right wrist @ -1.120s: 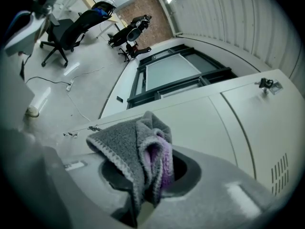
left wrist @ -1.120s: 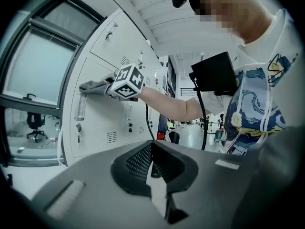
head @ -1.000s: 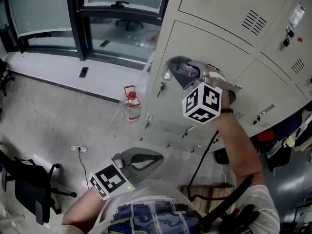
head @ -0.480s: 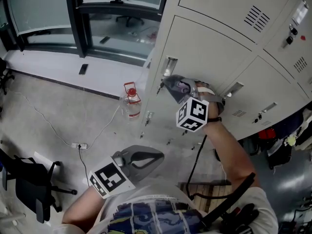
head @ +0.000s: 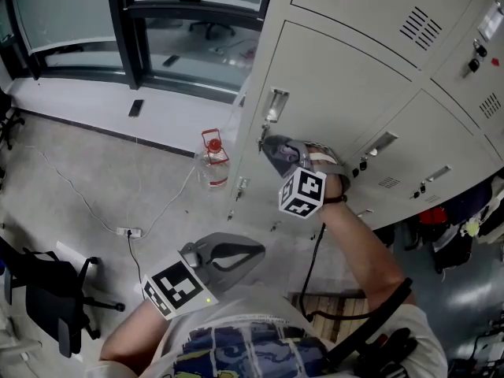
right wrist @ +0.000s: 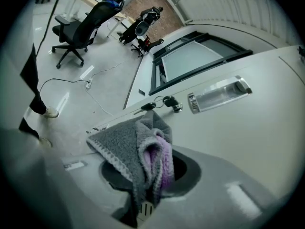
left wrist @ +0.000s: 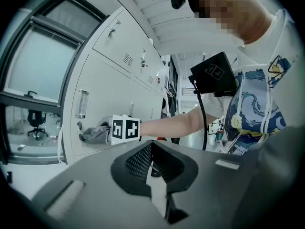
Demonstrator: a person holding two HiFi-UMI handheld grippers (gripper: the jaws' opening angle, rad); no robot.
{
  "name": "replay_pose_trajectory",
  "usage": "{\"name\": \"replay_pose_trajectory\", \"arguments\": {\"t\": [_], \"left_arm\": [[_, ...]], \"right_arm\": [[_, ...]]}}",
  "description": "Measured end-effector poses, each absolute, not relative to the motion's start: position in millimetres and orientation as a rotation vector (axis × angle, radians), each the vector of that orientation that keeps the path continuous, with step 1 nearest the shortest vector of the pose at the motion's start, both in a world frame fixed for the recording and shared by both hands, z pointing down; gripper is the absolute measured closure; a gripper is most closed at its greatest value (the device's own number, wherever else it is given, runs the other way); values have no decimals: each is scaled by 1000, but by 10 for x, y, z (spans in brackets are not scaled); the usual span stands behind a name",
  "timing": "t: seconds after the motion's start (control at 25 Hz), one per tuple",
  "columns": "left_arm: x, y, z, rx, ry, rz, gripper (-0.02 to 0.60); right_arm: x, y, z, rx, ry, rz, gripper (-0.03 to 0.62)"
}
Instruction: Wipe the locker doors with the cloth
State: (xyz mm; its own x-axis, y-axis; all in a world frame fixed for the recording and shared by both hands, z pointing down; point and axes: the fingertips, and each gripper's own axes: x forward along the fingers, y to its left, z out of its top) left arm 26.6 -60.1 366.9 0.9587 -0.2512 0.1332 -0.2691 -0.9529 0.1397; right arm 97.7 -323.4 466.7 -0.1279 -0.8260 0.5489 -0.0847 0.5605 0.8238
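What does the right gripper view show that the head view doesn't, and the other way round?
Only the right gripper view: the right gripper's jaws shut on a fold of the cloth, seen close up. Only the head view: the left gripper held low, away from the lockers, a red-capped bottle on the floor, and the vented doors above. Both: the grey cloth at the locker door, near its handle recess.

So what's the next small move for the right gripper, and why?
Probably sweep the right gripper across the door, away from the key: its jaws clamp the cloth, whose tip sits by the key at the door's edge, with most of the panel lying the other way.
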Motion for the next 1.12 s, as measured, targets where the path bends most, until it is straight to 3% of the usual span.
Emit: {"name": "replay_pose_trajectory", "arguments": {"t": [0.36,0.56,1.12], "left_arm": [[233,-619,3698,2941,-402,181,578],[212,-626,3686,2946,-399,174,578],[260,-579,3605,2998,-299,148,578]], "right_arm": [[965,-3231,5355,694,-1587,-642,508],[979,-3101,5288,637,-1599,-573,508],[644,-2839,2367,913,-1721,-877,507]]}}
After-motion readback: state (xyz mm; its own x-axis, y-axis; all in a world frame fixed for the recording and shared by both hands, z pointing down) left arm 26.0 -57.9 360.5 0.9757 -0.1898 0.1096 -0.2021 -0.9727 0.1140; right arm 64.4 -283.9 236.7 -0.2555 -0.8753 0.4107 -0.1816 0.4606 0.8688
